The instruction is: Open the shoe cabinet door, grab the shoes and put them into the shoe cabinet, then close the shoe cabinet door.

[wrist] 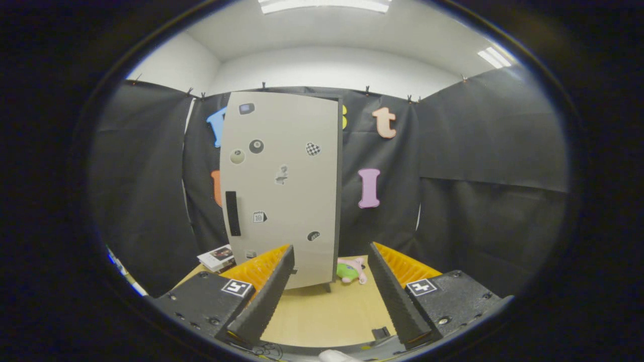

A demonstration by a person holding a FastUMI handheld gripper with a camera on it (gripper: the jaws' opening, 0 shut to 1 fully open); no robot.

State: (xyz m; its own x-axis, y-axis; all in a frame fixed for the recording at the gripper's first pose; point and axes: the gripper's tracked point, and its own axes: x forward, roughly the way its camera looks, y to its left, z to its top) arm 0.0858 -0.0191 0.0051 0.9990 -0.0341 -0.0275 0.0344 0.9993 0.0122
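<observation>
Shoe cabinet (pixel 282 186) stands upright on the wooden floor (pixel 327 311), directly beyond the fingers and slightly toward the left one, in front of the black cloth wall (pixel 483 201). Its pale door (pixel 289 196) faces the camera and appears closed, with its edges lying flush against the dark cabinet side visible along the right. A dark vertical handle (pixel 232 213) sits on the door's left part, above and beyond the left fingertip. Several small stickers (pixel 256 146) are scattered over the door face. The cabinet rests on short legs, one of which (pixel 327 287) is visible beyond the gap between the fingers. Gripper (pixel 332 256) is spread wide, its two fingers well apart and holding nothing; only bare floor lies between them. The left fingertip (pixel 288 256) overlaps the door's lower part in the view; whether it touches the door cannot be determined. A small stuffed toy (pixel 351 270), pink and green, lies on the floor beside the cabinet's lower right corner, just ahead of the right finger and on its inner side. A flat box or booklet (pixel 217 257) lies on the floor to the left of the cabinet, beyond the left finger. Ceiling lights (pixel 324 5) are on overhead.
</observation>
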